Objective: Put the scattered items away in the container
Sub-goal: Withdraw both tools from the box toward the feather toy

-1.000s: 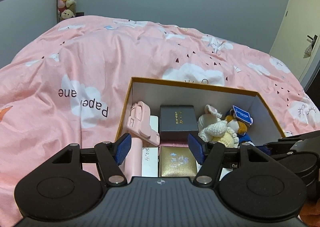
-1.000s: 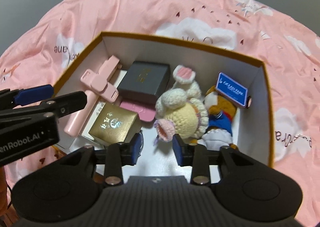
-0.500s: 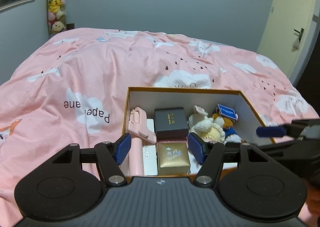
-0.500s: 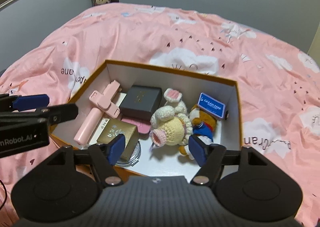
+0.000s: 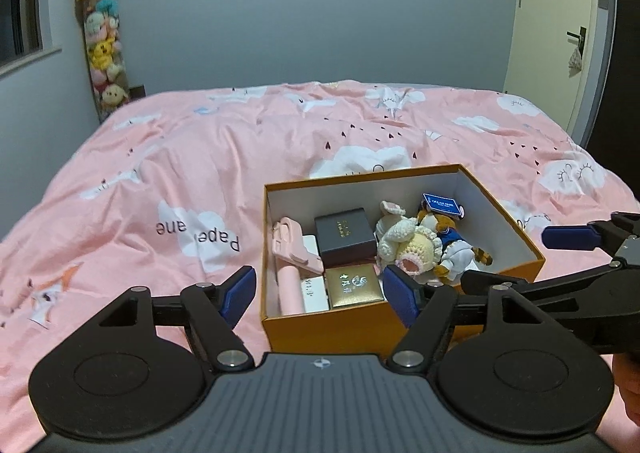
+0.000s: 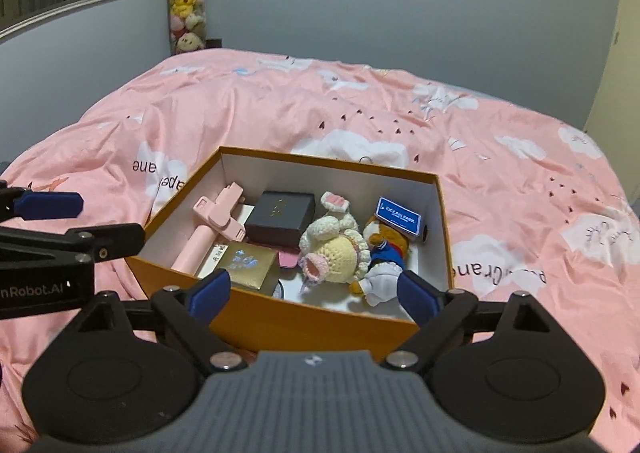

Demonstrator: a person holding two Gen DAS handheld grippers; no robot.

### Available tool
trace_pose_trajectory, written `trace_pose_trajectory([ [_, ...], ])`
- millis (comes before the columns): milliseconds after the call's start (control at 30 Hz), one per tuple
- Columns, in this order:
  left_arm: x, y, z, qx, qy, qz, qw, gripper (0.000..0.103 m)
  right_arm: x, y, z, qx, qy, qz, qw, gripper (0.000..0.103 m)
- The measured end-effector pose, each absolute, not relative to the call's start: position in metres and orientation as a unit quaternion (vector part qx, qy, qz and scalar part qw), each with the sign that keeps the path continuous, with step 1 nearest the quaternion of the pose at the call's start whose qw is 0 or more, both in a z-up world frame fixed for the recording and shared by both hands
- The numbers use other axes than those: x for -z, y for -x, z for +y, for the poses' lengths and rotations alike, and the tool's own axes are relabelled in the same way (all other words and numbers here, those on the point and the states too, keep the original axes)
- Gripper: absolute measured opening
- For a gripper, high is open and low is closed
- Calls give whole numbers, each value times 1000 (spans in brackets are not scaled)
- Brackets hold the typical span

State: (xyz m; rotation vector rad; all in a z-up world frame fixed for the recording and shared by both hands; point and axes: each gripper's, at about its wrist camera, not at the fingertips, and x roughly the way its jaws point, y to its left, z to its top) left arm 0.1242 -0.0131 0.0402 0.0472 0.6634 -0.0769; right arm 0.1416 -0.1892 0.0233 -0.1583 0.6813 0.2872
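Opening empty left gripper (image 5: 320, 291) and right gripper (image 6: 314, 291), "OCEAN PARK" tag (image 6: 399, 215) in orange box (image 6: 280, 317), "Paper" on duvet (image 5: 160, 157)

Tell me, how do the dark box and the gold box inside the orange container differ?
The dark box is matte charcoal; the gold box is shiny. The dark box lies farther back, toward the container's far wall; the gold box sits against its near wall. The dark box looks somewhat larger. Both are flat, closed gift boxes lying lid-up.
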Motion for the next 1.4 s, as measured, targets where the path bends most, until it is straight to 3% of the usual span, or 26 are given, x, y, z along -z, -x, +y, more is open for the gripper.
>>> trace_pose_trajectory([
  [400, -39, -83, 7, 60, -16, 351, 934, 87, -21, -87, -195, -122, 57, 305, 943, 96],
  [767, -5, -32, 43, 63, -9, 390, 918, 86, 2, -50, -193, -152, 54, 322, 933, 96],
  [833, 1, -25, 47, 70, -1, 403, 913, 81, 7, -43, -188, -167, 58, 328, 928, 95],
  [967, 10, -12, 50, 87, -3, 421, 903, 79, 19, -34, -178, -192, 71, 353, 913, 92],
  [1133, 19, -1, 52, 98, -2, 443, 891, 77, 27, -24, -169, -208, 86, 369, 902, 77],
  [1200, 22, 2, 54, 97, -1, 456, 884, 68, 29, -21, -166, -217, 93, 375, 897, 73],
  [1400, 35, 14, 50, 125, -10, 489, 863, 67, 37, -15, -158, -233, 116, 394, 881, 72],
])
